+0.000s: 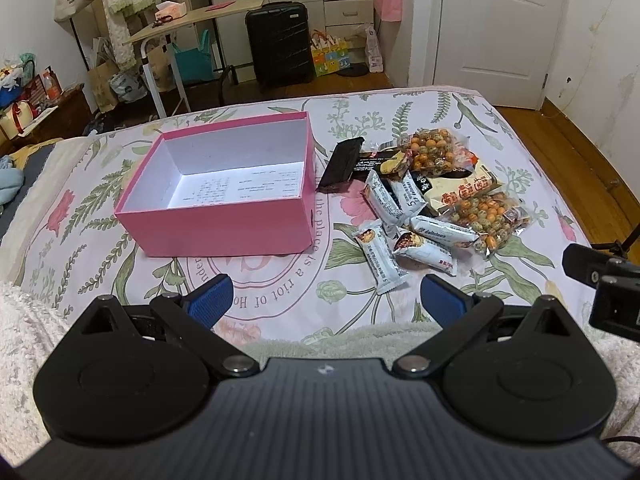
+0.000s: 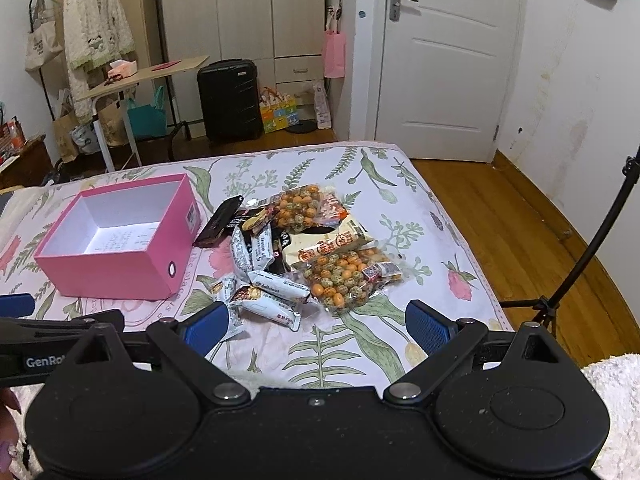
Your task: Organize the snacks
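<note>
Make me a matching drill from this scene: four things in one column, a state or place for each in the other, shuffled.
1. pink box
2. black packet
3. suitcase
4. left gripper

a. standing on the floor
b. leaning on the box
c. open, holding nothing
d. on the bed, no snacks inside

Pairs: 1-d, 2-b, 3-a, 4-c

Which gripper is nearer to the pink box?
Left. The left gripper hangs open just in front of the pink box, slightly to its right. The right gripper is open farther right, in front of the snack pile, with the box off to its left.
</note>
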`<act>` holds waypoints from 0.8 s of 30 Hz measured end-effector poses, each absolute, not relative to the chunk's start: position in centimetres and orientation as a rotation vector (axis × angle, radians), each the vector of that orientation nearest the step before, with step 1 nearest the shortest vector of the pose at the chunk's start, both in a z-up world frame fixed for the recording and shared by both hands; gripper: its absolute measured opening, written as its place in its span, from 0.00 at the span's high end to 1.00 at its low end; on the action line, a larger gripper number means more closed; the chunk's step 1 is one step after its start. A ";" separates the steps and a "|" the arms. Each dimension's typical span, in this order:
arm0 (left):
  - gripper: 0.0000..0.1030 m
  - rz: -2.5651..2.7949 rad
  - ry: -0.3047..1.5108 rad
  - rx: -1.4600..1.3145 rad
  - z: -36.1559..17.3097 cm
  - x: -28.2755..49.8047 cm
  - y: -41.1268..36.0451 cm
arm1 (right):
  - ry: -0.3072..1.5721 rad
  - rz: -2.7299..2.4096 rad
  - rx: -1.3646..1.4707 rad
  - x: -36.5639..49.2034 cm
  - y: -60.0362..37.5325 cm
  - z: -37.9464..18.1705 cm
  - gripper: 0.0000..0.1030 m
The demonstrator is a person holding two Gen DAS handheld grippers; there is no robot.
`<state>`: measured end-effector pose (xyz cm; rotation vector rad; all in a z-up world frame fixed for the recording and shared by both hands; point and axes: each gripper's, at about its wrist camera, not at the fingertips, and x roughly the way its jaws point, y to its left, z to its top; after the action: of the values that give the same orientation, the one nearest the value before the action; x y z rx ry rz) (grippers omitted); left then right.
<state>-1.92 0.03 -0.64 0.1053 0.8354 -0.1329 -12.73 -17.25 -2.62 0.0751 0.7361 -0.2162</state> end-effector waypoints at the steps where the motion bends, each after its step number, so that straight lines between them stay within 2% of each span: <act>1: 0.01 -0.134 0.837 0.105 -0.6 -1.9 0.0 | 0.736 -0.218 0.077 -12.8 -17.3 -2.6 0.06; 14: 0.01 -0.182 0.863 0.086 -0.9 -1.6 0.0 | 0.721 -0.182 0.074 -12.2 -17.5 -2.9 0.06; 24: 0.01 -0.195 0.753 0.099 1.3 2.2 1.6 | 0.519 0.043 0.052 -9.5 -19.7 0.0 0.06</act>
<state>2.24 1.62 1.30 0.0987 0.7530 -0.1954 -9.53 -19.67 0.00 0.0519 0.5191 0.0430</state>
